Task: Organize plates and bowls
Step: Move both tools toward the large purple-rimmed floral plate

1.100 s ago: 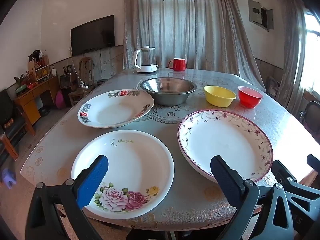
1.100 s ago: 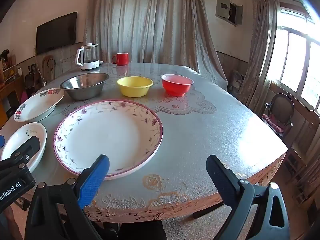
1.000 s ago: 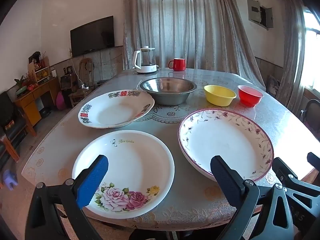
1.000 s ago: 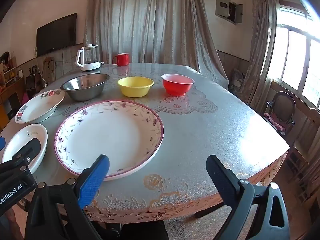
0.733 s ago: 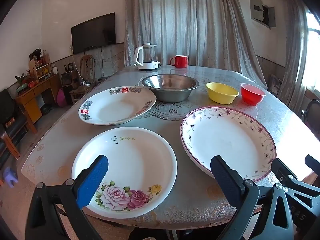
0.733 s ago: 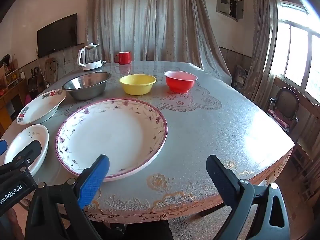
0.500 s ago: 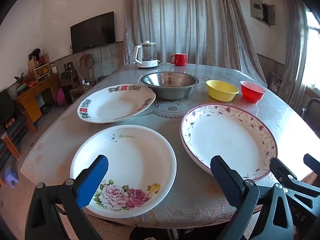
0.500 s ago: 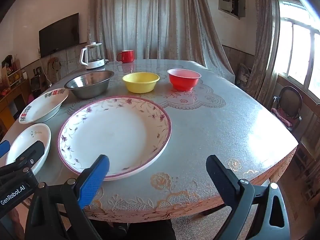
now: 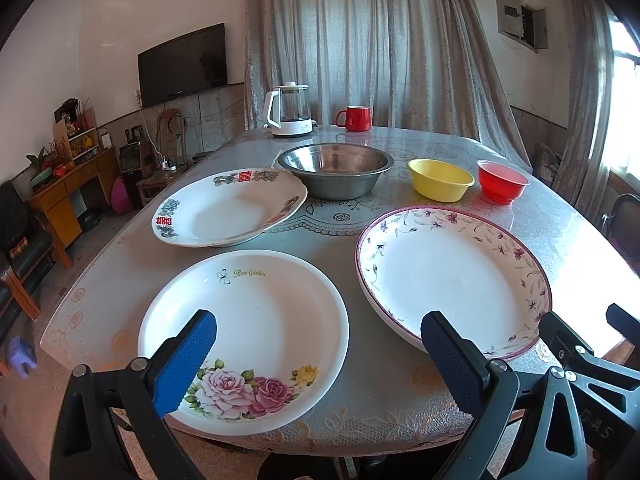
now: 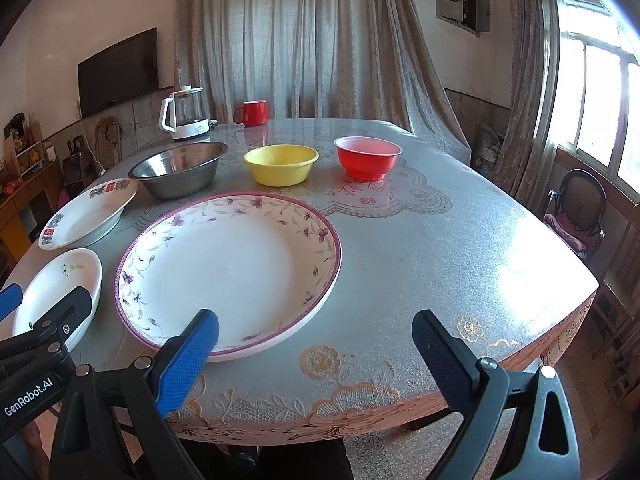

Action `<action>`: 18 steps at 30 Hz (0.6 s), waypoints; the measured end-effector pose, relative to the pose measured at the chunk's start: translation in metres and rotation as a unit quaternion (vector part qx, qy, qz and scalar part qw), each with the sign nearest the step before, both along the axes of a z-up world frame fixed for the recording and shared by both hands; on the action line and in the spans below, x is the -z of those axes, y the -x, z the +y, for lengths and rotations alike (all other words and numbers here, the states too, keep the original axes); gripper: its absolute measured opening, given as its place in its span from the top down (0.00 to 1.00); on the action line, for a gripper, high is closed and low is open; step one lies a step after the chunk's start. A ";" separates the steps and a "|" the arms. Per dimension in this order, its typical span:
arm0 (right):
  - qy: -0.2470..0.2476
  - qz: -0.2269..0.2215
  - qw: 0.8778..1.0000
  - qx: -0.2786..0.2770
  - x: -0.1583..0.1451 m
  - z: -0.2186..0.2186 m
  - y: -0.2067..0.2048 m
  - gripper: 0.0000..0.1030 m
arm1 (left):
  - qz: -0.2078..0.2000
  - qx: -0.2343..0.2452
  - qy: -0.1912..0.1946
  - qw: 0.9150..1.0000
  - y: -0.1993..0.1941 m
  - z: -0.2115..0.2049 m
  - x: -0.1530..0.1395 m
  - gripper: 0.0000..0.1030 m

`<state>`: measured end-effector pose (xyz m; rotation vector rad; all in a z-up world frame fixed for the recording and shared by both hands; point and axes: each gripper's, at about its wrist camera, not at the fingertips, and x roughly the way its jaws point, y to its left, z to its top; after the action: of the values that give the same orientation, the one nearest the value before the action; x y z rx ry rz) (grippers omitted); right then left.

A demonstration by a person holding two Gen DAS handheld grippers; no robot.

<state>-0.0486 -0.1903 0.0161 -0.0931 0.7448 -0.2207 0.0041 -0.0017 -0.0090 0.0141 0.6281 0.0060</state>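
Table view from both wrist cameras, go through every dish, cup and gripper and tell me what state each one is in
Rose plate: upright, empty.
Purple-rimmed plate: upright, empty.
Red-emblem plate: upright, empty.
Steel bowl: upright, empty.
Yellow bowl: upright, empty.
Red bowl: upright, inside looks empty.
Red mug: upright, contents hidden.
Kettle: upright, lid on.
Left gripper: jaws open, holding nothing.
Right gripper: jaws open, holding nothing.

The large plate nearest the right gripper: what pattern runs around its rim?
The large plate has small purple flowers on thin vines, edged by a pink-purple band; clearest in the right wrist view.
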 end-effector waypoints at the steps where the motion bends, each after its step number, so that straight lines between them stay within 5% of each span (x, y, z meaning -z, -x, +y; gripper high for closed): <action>1: 0.000 -0.001 1.000 -0.001 0.000 0.000 0.000 0.03 | 0.001 0.000 0.000 1.000 0.000 0.000 0.000 0.00; 18: -0.015 0.001 1.000 -0.016 0.001 -0.006 -0.006 0.03 | 0.004 0.009 -0.007 1.000 -0.005 -0.006 -0.001 0.00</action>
<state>-0.0428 -0.1961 0.0155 -0.0767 0.7477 -0.1799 0.0087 -0.0078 -0.0083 0.0326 0.6366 -0.0068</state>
